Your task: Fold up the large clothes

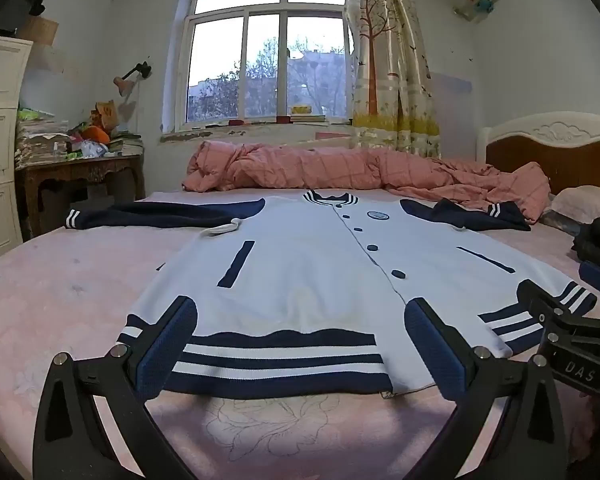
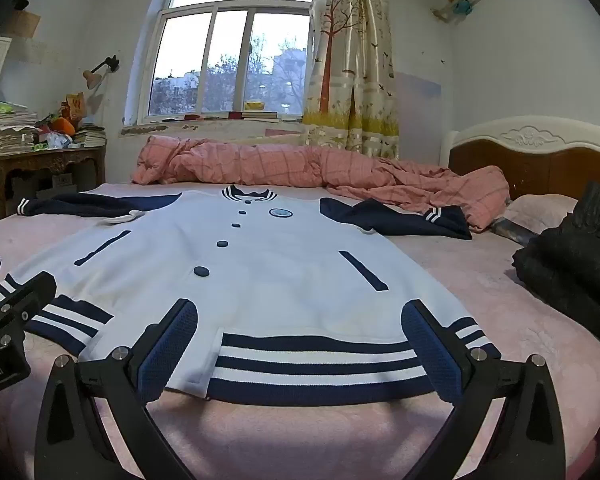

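A white-and-navy jacket [image 1: 300, 264] is lying flat on the pink bed sheet [image 1: 60, 292] below the window [image 1: 268, 52]; left gripper [image 1: 300, 344] and right gripper [image 2: 300, 344] are hovering wide open, empty, at its hem

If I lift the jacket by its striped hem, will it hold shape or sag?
The jacket likely sags: it lies flat, limp and slightly rippled on the bed. The ribbed hem looks thicker, so probably grips well. The spread sleeves would likely trail.

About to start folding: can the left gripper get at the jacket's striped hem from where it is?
Probably yes: the left gripper is open, the hem lies flat just ahead between its fingers, nothing in between.
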The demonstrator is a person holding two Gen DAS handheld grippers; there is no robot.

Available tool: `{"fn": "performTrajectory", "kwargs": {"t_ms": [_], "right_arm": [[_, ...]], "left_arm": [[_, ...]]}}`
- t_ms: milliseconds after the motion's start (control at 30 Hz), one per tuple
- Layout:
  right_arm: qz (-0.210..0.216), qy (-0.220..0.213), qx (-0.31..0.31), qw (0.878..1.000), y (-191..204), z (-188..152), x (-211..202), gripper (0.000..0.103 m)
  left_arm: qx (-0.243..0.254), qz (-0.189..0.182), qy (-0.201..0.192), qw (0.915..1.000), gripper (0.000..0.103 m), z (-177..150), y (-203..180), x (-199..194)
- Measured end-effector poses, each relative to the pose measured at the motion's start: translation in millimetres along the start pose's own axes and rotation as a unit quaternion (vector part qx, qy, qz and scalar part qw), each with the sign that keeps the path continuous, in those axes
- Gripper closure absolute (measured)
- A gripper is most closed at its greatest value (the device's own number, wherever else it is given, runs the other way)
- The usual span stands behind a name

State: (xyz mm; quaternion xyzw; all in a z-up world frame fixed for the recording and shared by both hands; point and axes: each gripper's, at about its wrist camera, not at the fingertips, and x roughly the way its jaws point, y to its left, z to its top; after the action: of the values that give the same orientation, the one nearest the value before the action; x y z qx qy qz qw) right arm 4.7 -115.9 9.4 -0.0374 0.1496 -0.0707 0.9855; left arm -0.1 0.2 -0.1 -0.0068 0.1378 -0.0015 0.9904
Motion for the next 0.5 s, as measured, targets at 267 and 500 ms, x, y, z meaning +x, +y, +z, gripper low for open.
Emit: {"fn": "performTrajectory", "kwargs": {"t_ms": [267, 500], "right_arm": [[0.000, -0.001, -0.001, 1.000, -5.0, 0.2, -2.0, 0.000], [-0.001, 0.000, -0.003, 1.000, -4.0, 0.6, -1.4, 0.000]], "left_arm": [[-0.004, -0.002, 0.000, 1.0000, 0.000, -0.1, 0.5, -0.3], [-0.005, -0.004, 0.004, 1.0000, 0.000, -3.7, -0.8, 3.8]]}}
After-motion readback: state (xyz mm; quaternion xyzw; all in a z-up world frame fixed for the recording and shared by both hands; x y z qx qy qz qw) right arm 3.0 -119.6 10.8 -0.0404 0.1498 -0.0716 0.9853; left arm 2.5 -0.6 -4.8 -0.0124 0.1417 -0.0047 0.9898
